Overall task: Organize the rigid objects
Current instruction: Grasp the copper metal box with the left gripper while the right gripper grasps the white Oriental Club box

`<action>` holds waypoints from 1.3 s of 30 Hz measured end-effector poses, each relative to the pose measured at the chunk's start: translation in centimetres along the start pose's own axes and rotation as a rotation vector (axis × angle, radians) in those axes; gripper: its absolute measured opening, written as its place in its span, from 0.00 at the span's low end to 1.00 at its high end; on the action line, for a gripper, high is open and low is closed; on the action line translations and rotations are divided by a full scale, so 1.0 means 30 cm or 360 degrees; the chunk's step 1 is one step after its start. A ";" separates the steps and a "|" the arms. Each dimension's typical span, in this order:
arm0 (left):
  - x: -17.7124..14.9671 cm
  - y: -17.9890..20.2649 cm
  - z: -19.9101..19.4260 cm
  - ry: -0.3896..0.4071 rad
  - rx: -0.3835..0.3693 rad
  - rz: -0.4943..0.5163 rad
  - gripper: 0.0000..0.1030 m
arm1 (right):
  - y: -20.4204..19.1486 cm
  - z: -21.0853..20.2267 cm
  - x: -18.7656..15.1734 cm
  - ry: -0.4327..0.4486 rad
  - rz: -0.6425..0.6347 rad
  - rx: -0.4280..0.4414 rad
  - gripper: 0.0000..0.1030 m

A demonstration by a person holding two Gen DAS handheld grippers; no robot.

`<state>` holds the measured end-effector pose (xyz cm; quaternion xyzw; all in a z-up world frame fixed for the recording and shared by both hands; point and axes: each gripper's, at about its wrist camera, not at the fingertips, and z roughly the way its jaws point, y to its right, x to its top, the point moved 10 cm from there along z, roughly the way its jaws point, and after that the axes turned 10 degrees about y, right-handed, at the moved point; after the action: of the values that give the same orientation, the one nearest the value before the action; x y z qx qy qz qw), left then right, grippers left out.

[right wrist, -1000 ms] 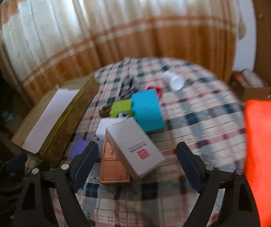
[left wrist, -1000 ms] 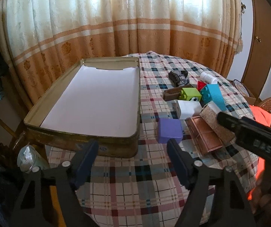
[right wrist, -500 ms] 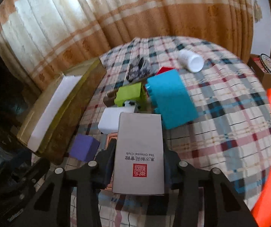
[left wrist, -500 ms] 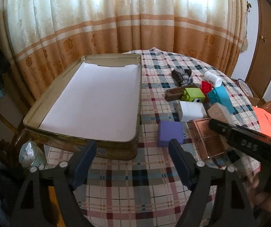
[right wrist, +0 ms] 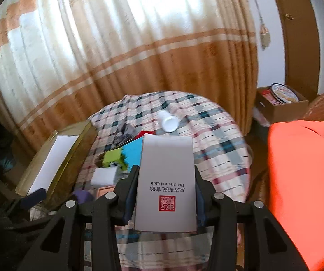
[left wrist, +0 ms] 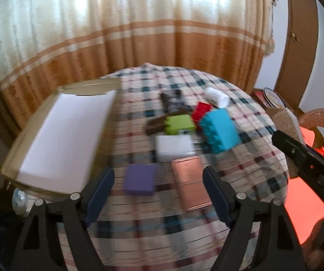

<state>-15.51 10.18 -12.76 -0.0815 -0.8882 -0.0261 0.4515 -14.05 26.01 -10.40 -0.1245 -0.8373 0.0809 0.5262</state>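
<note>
A grey carton (right wrist: 166,180), printed with a red seal and the words "The Oriental Club", is seen clamped by its long sides in the right gripper (right wrist: 165,194) and held clear of the checked tablecloth (right wrist: 216,158), its long axis running straight out along the fingers. The gold tray (right wrist: 55,158), lined with white paper and judged to be where the rigid pieces are to be gathered, lies to the left of the carton and a little beyond it, at the far-left edge of the table; a leftward carry across the remaining pieces is judged to be required. The left gripper (left wrist: 157,194) is shown with jaws wide and nothing between the pads, held above a purple block (left wrist: 140,181) and a copper-coloured flat case (left wrist: 190,181), and it stands nearer the tray than the right one. The carton appears smooth, stiff and undented, with a textured side glimpsed in the left view.
</note>
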 end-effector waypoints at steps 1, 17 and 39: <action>-0.004 0.022 0.019 -0.0022 -0.0004 0.0003 0.79 | 0.011 -0.007 0.002 0.0007 0.0005 -0.0007 0.45; -0.115 0.124 0.173 -0.0302 -0.0030 -0.0051 0.53 | 0.066 -0.048 -0.021 -0.0003 0.0061 -0.0024 0.45; 0.001 0.059 0.004 -0.0066 -0.0210 -0.0111 0.45 | -0.018 -0.103 0.002 0.0047 0.0010 -0.0086 0.45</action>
<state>-15.33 11.95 -12.85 -0.0807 -0.8959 -0.0986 0.4255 -11.36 25.52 -8.87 -0.1426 -0.8310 0.0580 0.5346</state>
